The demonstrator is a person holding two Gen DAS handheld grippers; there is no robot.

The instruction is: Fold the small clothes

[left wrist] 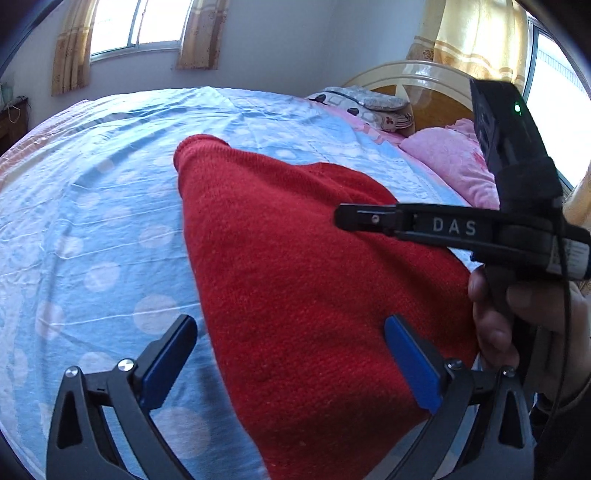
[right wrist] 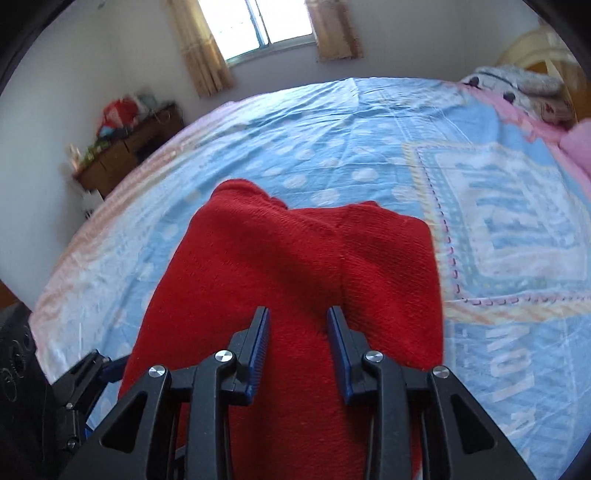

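Note:
A red knit garment (left wrist: 295, 258) (right wrist: 295, 251) lies folded into a long slab on the blue dotted bedsheet (left wrist: 92, 221) (right wrist: 332, 140). My left gripper (left wrist: 290, 325) stands wide open just above the garment's near left part: one blue pad is over the sheet, the other over the red knit, and nothing is gripped. My right gripper (right wrist: 299, 314) hovers over the garment's near middle with its jaws a narrow gap apart. Flat red cloth shows through that gap and the pads do not press on it. In the left wrist view a hand (left wrist: 495, 314) holds the right gripper (left wrist: 343, 218) side-on above the garment's right side.
Pink pillows (left wrist: 450, 162) and a patterned cushion (right wrist: 528, 88) lie at the headboard (left wrist: 417, 74) on the right. A cluttered wooden desk (right wrist: 125, 144) stands against the wall beyond the bed's left edge. Curtained windows (right wrist: 258, 22) are behind. Bare sheet surrounds the garment.

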